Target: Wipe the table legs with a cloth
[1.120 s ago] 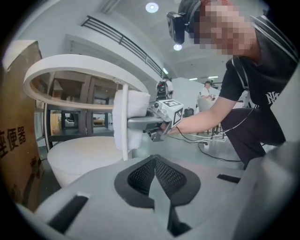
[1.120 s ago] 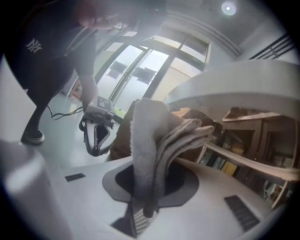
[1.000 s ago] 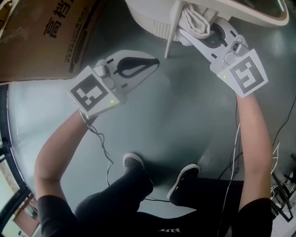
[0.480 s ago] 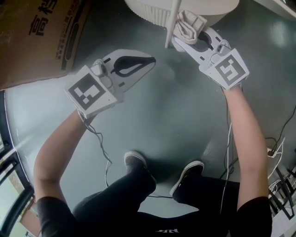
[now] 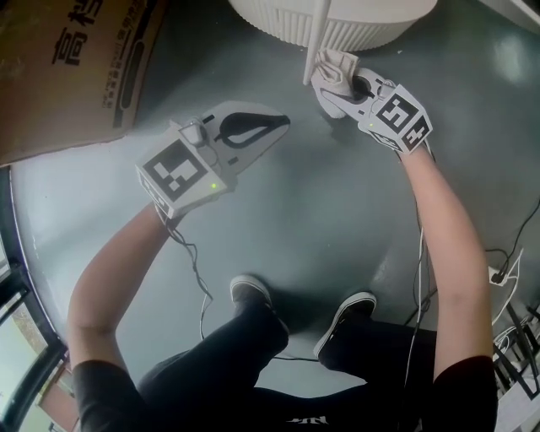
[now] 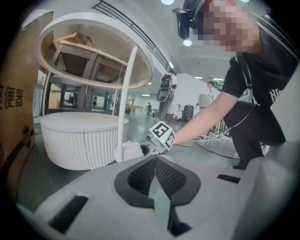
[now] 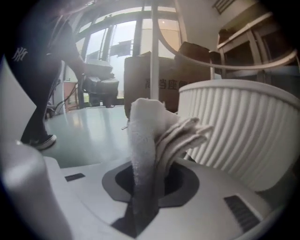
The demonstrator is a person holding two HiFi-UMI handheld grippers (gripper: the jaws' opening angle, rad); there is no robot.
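The cloth point(image 7: 149, 136) is a thick, pale terry piece folded into several layers. It looks light, soft and limp, so it should mould itself round a thin post rather than resist it. The right gripper point(image 5: 333, 91) has its jaws clamped on the lower part of the bundle, and the folded wad stands free beyond the tips. That seems the right place to hold it, since the loose padded end is what has to press on the table leg point(image 5: 315, 42). The leg is a slim, smooth white rod that rises at a slant from beside the round ribbed base point(image 5: 346, 25). It looks rigid and rather slick, so the cloth will likely slide along it easily, though a light squeeze may be needed to keep contact. The wad sits at the leg's lower end, just on the person's right of it. It appears to rest against the leg, though actual contact cannot be confirmed. The left gripper point(image 6: 155, 161) hangs well apart from the leg on its other side, with its jaws closed together on nothing. A cardboard box point(image 5: 67, 67) lies farther out beyond it.
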